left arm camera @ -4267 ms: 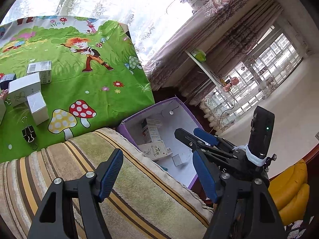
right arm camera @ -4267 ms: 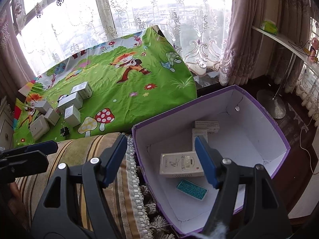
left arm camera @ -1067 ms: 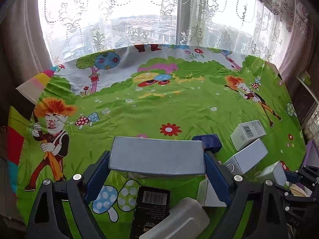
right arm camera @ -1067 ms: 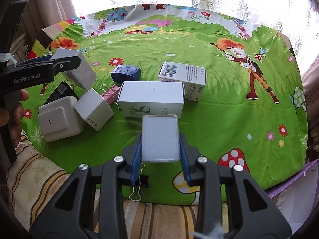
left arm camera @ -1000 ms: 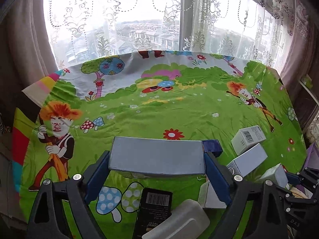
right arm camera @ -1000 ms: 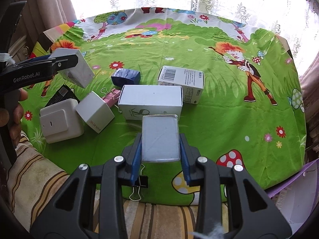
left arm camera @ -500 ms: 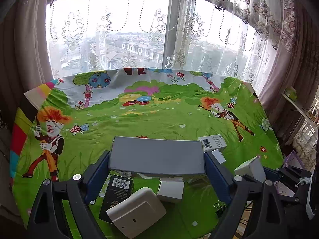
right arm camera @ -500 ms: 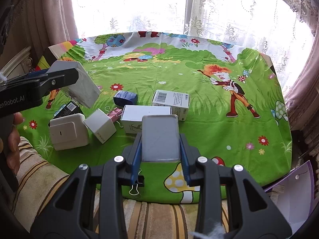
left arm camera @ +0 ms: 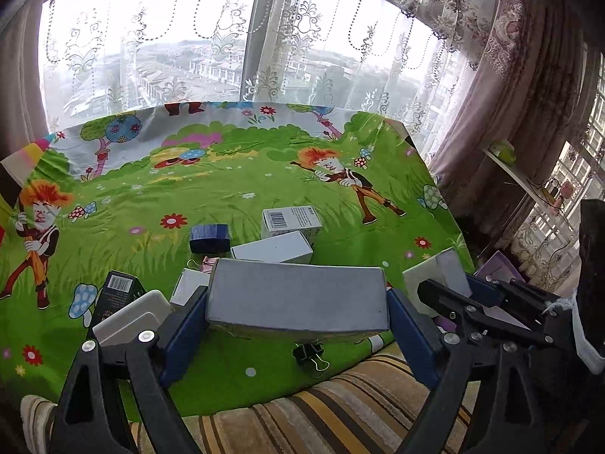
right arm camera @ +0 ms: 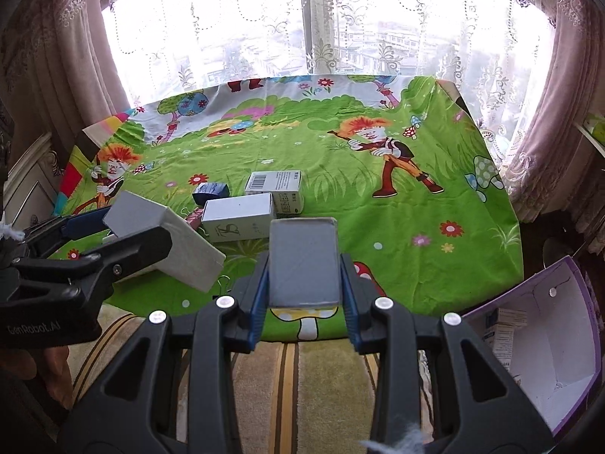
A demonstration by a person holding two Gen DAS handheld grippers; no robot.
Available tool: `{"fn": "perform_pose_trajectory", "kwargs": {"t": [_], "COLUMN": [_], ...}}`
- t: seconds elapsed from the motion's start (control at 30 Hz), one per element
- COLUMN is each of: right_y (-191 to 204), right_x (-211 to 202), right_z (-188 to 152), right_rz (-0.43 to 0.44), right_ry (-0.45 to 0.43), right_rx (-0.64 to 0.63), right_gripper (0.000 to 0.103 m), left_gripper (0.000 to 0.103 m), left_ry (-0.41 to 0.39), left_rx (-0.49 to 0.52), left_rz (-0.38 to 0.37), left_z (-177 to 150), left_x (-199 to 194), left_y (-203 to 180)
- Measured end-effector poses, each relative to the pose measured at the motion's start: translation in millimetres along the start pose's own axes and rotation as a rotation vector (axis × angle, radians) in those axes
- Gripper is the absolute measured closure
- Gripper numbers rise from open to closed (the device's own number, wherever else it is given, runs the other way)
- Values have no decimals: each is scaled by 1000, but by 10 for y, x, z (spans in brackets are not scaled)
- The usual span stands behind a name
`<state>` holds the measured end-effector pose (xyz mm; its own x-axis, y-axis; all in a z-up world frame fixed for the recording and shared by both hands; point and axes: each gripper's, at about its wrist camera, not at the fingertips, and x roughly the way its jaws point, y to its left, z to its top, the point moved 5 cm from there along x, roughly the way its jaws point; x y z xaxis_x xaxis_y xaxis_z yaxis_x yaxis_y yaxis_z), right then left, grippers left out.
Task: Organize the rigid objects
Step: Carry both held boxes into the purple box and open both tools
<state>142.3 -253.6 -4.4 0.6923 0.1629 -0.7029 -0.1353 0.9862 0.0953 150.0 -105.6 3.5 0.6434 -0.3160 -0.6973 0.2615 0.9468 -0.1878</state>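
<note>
1. Above the green cloth point(right arm camera: 435, 227), I hold a box in each gripper; the risk, as I judge it, is a box slipping free on the way to the purple bin point(right arm camera: 567, 344), since each is pinched only by its ends.
2. My left gripper point(left arm camera: 297, 308) has its jaws wide, clamped on the long grey box point(left arm camera: 297, 297) crosswise between them.
3. My right gripper point(right arm camera: 304, 268) pinches the small grey box point(right arm camera: 303, 261) narrowly, upright between its jaws.

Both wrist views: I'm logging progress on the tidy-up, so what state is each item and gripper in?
left gripper: shut on wide grey box, lifted
right gripper: shut on small grey box, lifted
purple bin: open, partly filled
barcode box: lying on cloth
black binder clip: lying on cloth
</note>
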Motion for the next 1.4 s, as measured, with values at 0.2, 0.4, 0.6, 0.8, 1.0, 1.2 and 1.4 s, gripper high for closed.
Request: {"fn": "perform_pose_trajectory", "kwargs": {"t": [0.2,0.4,0.6,0.8,1.0,1.2,1.4], "right_y": [-297,-616,-973,-1286,-1632,-1953,-2129], "right_x": [-199,-416,-608,-760,-913,-1121,-1239], "right_z": [-112,-220,-369,-515,-641,-681,-639], "right_rz": [-6,-41,-82,-116,-170,-227,-286], "right_ry": [-2,-10,-15,-8,-1,-17,-29], "right_rx": [57,90,131,167,217,271,293], "right_gripper": [64,64,64,64,64,64,61], "left_gripper": [12,12,12,12,12,10,5], "left_ry": [7,35,74,154,193,227,269], "left_rx": [60,94,118,131,147,138,149], "left_rz": [-47,-91,-140,-243,-314,-411,-486], "left_z": [-89,-173,-256,-355,-440,-478,-545], "left_x": [-65,-74,-71,-24,-5,50,74], "left_y": [-356,-617,-910,-1339,-1747,-2015,-2169]}}
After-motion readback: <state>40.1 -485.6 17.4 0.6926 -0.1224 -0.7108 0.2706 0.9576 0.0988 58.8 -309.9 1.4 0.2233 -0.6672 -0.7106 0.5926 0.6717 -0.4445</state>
